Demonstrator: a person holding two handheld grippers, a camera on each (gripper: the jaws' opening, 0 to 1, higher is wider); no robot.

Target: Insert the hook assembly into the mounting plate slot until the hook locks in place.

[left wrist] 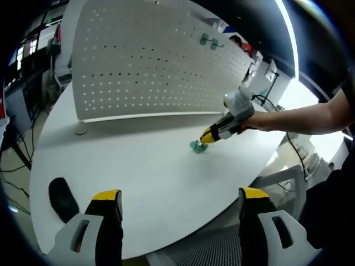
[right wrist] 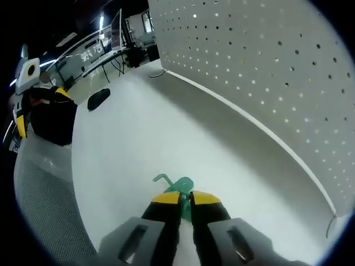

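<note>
**Right gripper clamped on green hook at table level; left gripper idle and open**

Right gripper (right wrist: 184,198): jaws were pinched nearly together on the green hook assembly (right wrist: 178,187). Hook's round base sat between the yellow tips, curved wire end poking out ahead and to the left. It was down at the white table (right wrist: 127,144); couldn't tell if the hook was touching the surface or just above it.

Same thing from the left gripper view: right gripper (left wrist: 206,136) was reaching in from the right on a person's hand (left wrist: 260,119) and bare forearm, yellow tips at the green hook assembly (left wrist: 197,146), out on the open table and well short of the board.

Left gripper (left wrist: 180,202): jaws were spread wide, nothing between them, hovering over the near edge of the table (left wrist: 144,183). In the right gripper view it showed at far left (right wrist: 22,124), off the table edge.

Mounting plate: white perforated pegboard (left wrist: 155,61) stood upright along the far side of the table, rows of small holes. In the right gripper view the pegboard (right wrist: 266,72) ran along the right side, bottom edge meeting the table. Two green hooks (left wrist: 209,41) were already hanging near its top right corner.

Other: black oblong object (left wrist: 62,198) lay on the table near the left jaw, also seen in the right gripper view (right wrist: 99,98).
</note>
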